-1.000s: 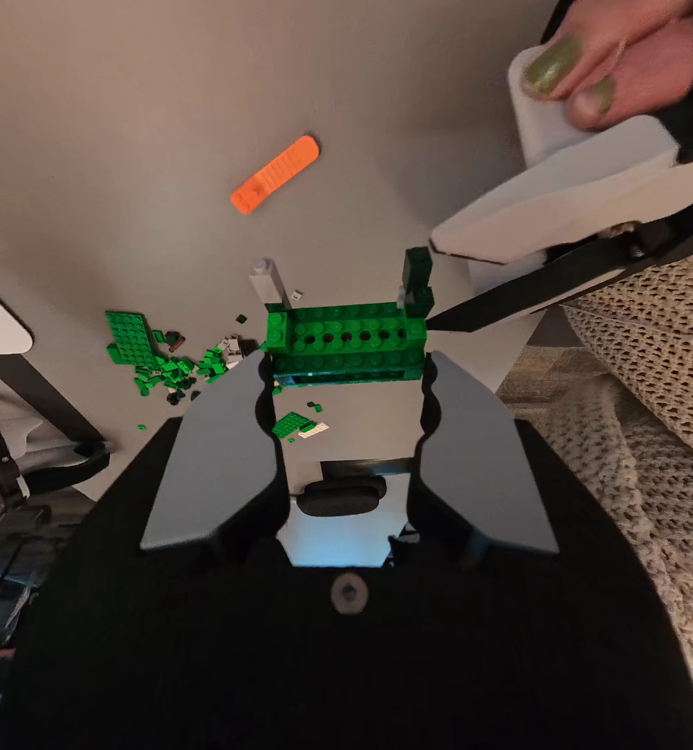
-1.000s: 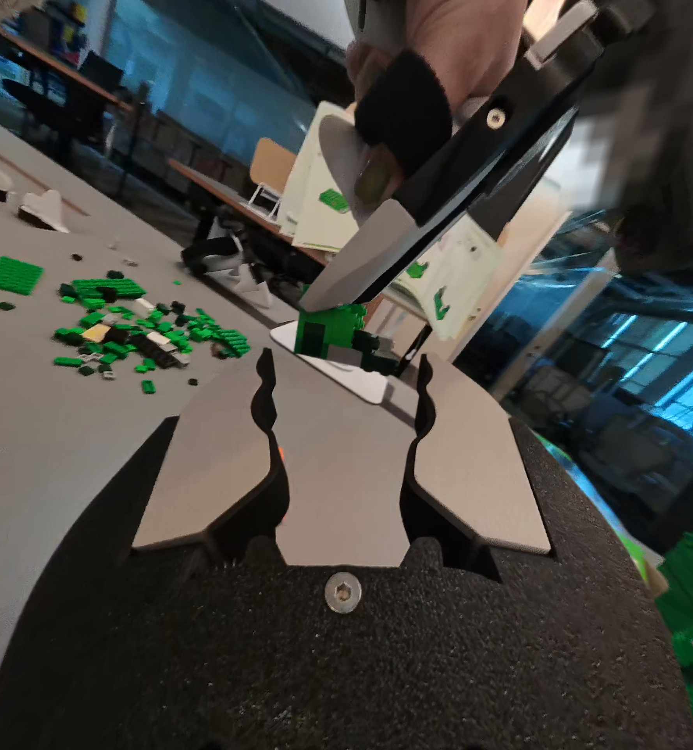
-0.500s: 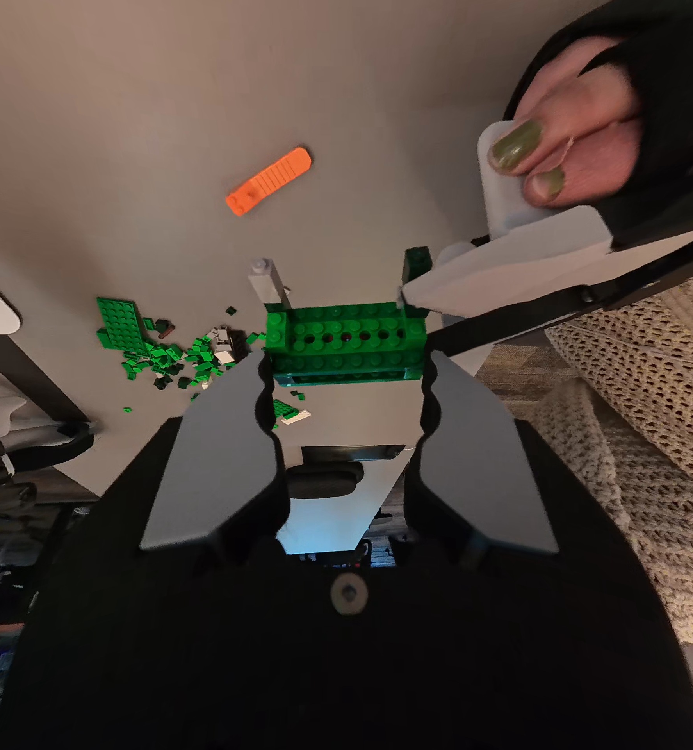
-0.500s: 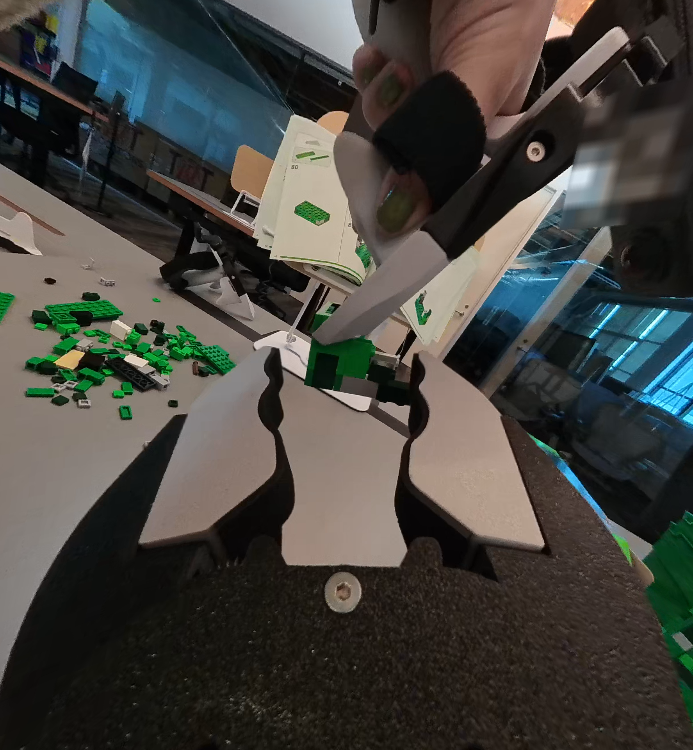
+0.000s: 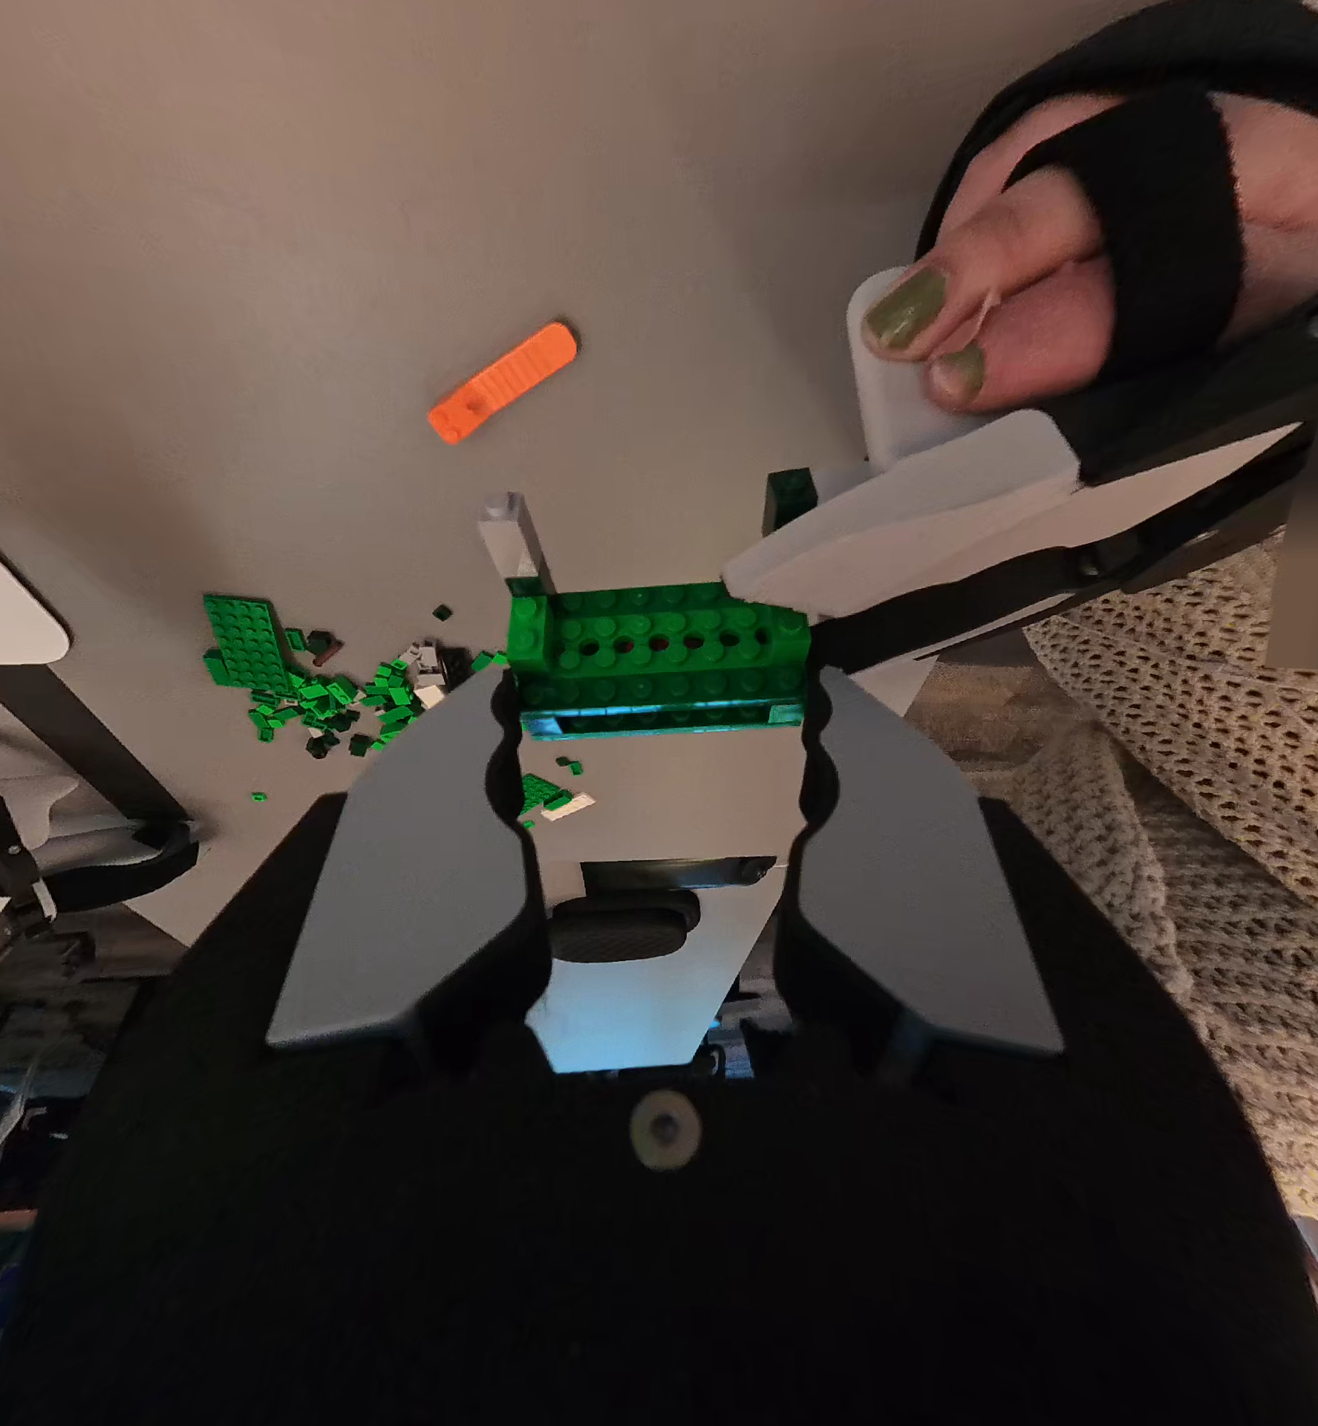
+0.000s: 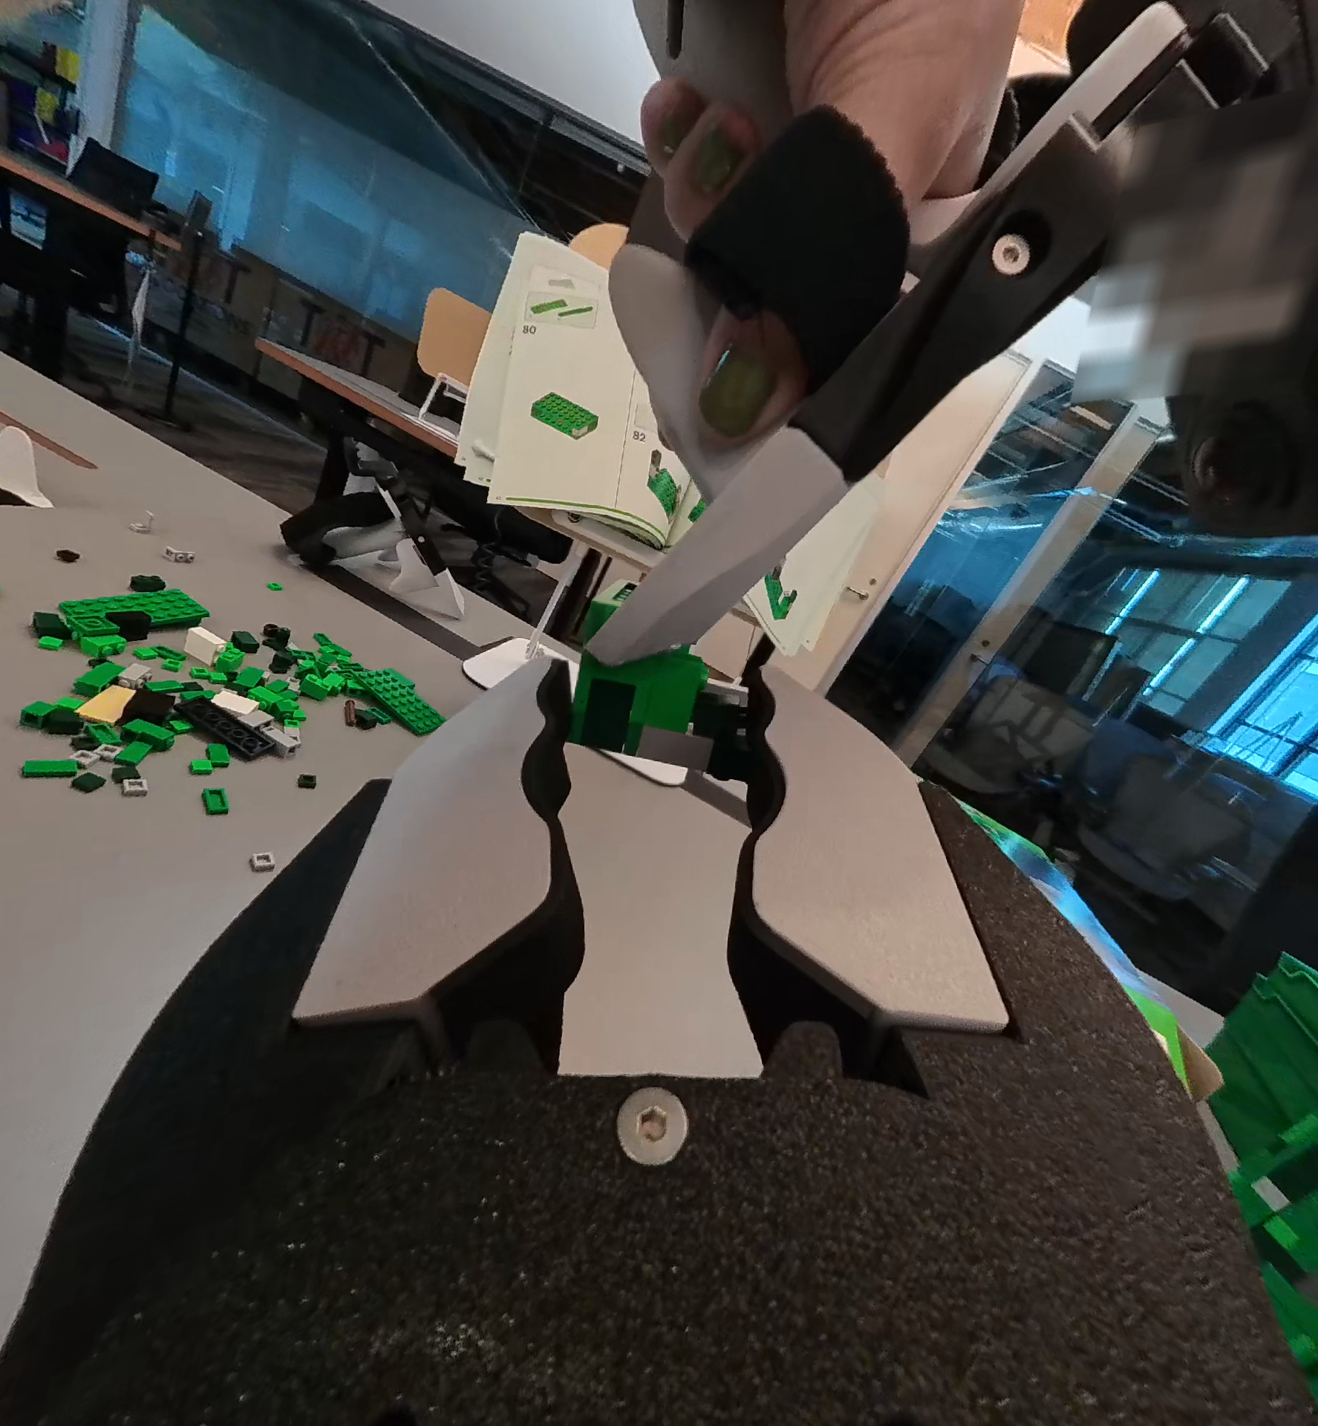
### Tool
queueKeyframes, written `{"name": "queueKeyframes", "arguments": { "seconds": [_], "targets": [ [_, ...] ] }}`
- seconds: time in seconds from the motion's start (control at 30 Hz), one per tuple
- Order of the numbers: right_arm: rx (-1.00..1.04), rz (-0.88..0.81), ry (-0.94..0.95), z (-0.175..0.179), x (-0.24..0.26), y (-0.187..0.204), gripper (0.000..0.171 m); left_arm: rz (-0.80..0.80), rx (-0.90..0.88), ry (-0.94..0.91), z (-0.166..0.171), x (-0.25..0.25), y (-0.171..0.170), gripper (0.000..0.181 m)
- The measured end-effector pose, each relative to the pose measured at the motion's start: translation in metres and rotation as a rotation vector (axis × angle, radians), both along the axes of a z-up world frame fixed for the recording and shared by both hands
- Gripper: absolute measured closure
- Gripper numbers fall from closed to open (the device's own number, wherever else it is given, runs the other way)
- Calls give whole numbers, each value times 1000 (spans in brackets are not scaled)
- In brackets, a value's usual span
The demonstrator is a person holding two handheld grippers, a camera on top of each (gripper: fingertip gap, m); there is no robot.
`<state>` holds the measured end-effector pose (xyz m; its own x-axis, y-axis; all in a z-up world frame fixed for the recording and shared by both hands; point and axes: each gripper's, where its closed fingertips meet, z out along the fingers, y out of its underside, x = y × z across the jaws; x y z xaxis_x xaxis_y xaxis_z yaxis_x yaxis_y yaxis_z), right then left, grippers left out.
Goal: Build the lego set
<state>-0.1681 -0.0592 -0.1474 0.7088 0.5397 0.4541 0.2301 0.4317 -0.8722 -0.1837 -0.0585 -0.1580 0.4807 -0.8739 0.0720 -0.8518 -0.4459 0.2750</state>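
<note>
green lego block (image 5: 659,656) crosswise in left gripper (image 5: 659,718)

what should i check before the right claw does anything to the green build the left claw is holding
1. Left claw grip on the green build: ok, its fingers press both ends.
2. Right claw contact: cannot tell; its fingers flank one end of the build, but pressure is unclear.
3. Grey post: ok, standing on one end of the build.
4. Dark green piece by the right claw: cannot tell, mostly hidden.
5. Instruction booklet: ok, open and in view.
6. Loose bricks: ok, lying apart from both claws.
</note>
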Motion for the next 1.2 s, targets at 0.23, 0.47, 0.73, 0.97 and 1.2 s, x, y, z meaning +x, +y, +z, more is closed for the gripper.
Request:
{"name": "queueKeyframes", "arguments": {
  "seconds": [0.23, 0.47, 0.73, 0.97, 1.2],
  "targets": [
    [-12, 14, 36, 4, 5, -1, 128, -3, 11, -36, 4, 6, 0, 111],
    [18, 19, 27, 8, 8, -2, 128, -15, 18, -71, 7, 9, -1, 111],
    [193, 52, -196, 11, 11, -1, 129, -22, 76, -242, 6, 11, 1, 111],
    [410, 198, -603, -4, 1, -3, 129, -12, 177, -580, -15, 9, 2, 111],
    [503, 278, -785, -11, 1, -4, 129, 31, 289, -797, -23, 14, 3, 111]
  ]
}}
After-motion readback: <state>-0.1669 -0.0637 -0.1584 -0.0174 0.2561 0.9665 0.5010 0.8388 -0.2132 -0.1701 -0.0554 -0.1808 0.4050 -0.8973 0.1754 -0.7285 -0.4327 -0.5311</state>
